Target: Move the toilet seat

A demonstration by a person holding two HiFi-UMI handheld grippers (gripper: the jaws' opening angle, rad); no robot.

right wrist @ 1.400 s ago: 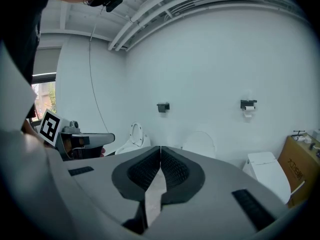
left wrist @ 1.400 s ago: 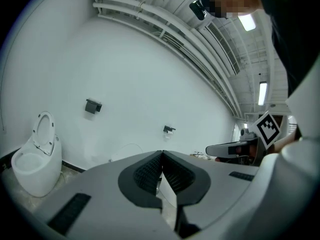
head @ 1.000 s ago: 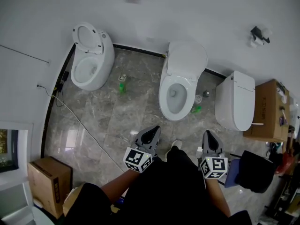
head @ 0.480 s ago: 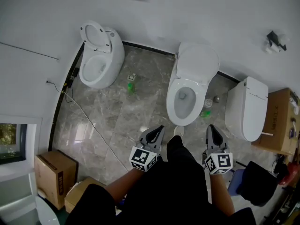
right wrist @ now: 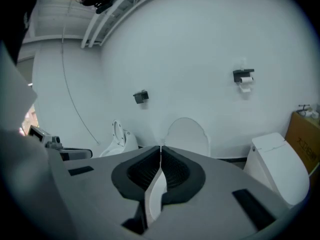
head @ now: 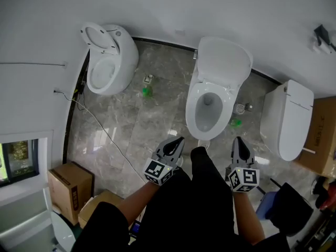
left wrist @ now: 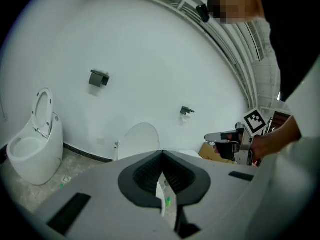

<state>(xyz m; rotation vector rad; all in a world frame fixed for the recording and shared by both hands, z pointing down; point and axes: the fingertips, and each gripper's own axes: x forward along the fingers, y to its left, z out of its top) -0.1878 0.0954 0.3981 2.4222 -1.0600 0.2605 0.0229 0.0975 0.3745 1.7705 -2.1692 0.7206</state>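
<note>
The left hand-held gripper (head: 176, 142) is closed, its two jaws pressed together with nothing between them, as the left gripper view shows (left wrist: 162, 153). The right hand-held gripper (head: 239, 140) is closed and empty as well (right wrist: 160, 149). Both are held low in front of the person, side by side and apart, touching nothing.

The middle toilet (head: 202, 125) stands just ahead of the two hand-held grippers, in line with the gap between them. Its lid (head: 224, 62) is raised against the wall at the far end. The toilet seat (head: 192, 105) appears to lie down as a white ring around the open bowl, though the frames do not make this certain.

Ahead and well to the left of the left hand-held gripper stands a round toilet (head: 118, 67) with its lid up. Ahead and to the right of the right hand-held gripper is a closed toilet (head: 291, 119). A green bottle (head: 146, 92) lies on the grey stone floor (head: 131, 125) ahead of the left hand-held gripper, and a cardboard box (head: 71, 185) sits behind it to the left.
</note>
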